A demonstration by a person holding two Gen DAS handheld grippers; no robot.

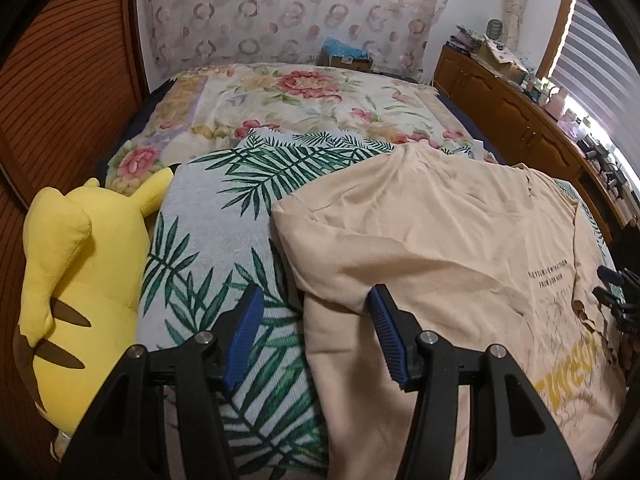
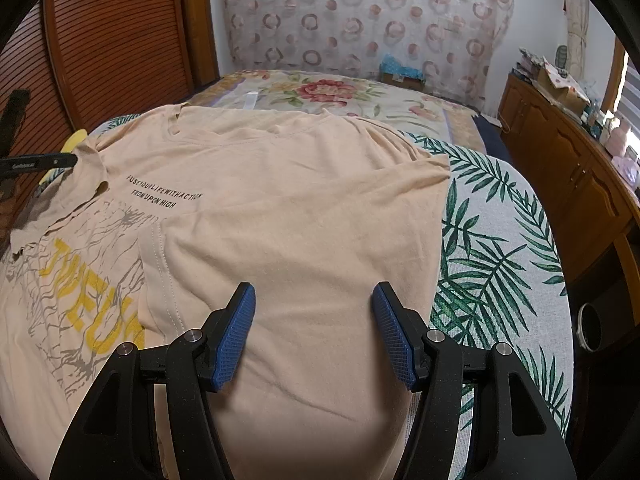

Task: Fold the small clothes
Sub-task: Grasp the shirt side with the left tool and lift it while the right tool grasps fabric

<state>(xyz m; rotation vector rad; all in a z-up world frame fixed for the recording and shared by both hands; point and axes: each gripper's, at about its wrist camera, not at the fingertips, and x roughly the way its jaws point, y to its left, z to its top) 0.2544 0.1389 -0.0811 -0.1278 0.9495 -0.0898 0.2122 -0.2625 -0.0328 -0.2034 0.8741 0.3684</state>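
Peach T-shirt [image 2: 288,208], one only, is lying spread on a palm-leaf towel [image 1: 224,216] covering the near part of the bed [image 1: 280,96], with its right side folded inward over the yellow and grey print. Left tongs [image 1: 316,300] are hovering with blue pads spread apart and gripping nothing; the shirt's left edge is passing between them, towel under the left pad, fabric under the right. Right tongs [image 2: 314,300] are likewise standing wide apart, poised over the folded panel, fabric filling the gap below them. One yellow Pikachu plush [image 1: 80,280] is lying beside the towel's left edge.
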